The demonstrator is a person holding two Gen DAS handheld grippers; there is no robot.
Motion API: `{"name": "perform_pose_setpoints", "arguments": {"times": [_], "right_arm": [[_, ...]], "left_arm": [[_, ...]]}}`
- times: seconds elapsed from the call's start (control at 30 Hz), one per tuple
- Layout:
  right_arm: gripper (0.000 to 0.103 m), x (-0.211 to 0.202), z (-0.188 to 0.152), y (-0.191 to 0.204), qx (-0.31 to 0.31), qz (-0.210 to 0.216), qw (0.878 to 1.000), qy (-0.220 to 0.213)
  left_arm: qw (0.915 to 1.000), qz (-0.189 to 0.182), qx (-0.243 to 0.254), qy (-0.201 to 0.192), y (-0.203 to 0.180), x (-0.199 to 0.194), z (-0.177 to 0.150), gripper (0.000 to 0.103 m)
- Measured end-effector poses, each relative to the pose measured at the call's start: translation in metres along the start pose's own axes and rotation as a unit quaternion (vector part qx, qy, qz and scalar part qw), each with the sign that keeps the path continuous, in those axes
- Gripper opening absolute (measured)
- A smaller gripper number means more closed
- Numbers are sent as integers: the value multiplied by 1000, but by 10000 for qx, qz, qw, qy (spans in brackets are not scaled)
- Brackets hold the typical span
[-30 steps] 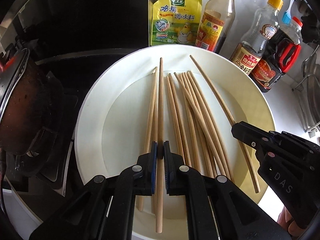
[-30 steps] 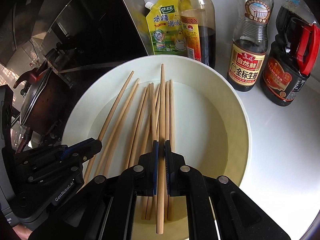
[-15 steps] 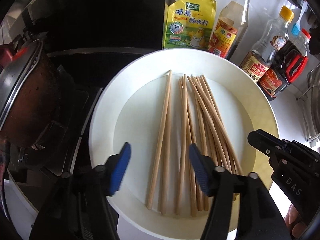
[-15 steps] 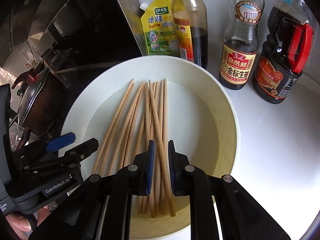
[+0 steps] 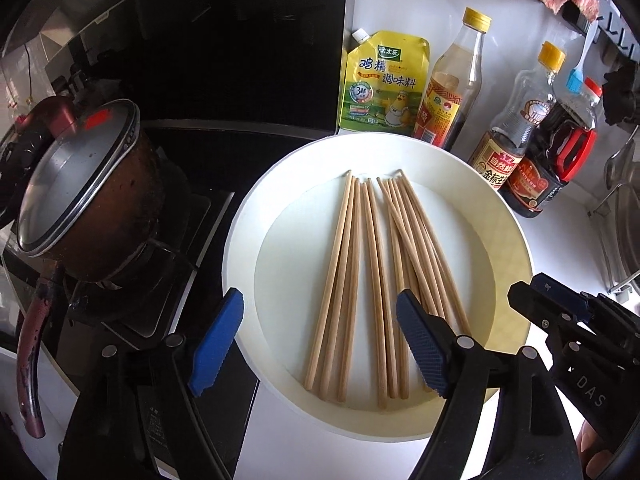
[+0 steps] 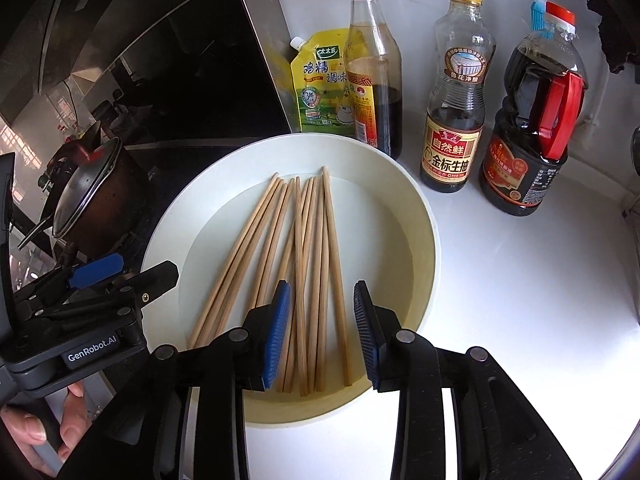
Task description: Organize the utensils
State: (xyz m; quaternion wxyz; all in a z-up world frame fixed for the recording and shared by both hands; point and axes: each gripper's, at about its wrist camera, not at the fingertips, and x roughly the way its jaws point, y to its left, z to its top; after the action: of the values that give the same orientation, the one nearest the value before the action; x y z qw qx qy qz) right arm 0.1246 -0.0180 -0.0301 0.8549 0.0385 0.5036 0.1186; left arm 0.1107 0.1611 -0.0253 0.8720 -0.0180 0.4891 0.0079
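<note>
chopsticks [image 5: 360, 280] in plate [image 5: 508, 240] | left gripper [image 5: 320, 344] agape | right gripper [image 6: 322, 332] agape

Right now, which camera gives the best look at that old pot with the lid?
The left wrist view: the pot sits large and close, with lid, stained side and red handle all visible. In the right wrist view it is smaller, at the left edge.

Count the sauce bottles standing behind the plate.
3. Tall clear yellow-capped bottle right behind the round white plate; clear yellow-capped soy sauce bottle to its right; dark red-handled plastic bottle farthest right. None looks hidden.
</note>
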Motion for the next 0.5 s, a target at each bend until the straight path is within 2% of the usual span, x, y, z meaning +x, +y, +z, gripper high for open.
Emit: {"name": "perform_pose_setpoints", "arguments": {"times": [0.17, 0.5], "right_arm": [[43, -11, -2, 5, -74, 20, 9999, -68], [50, -28, -6, 7, -159, -90, 9997, -185]], "left_arm": [[9999, 33, -22, -118, -2, -13, -4, 77], [9992, 166, -54, -348, -7, -36, -10, 78]]}}
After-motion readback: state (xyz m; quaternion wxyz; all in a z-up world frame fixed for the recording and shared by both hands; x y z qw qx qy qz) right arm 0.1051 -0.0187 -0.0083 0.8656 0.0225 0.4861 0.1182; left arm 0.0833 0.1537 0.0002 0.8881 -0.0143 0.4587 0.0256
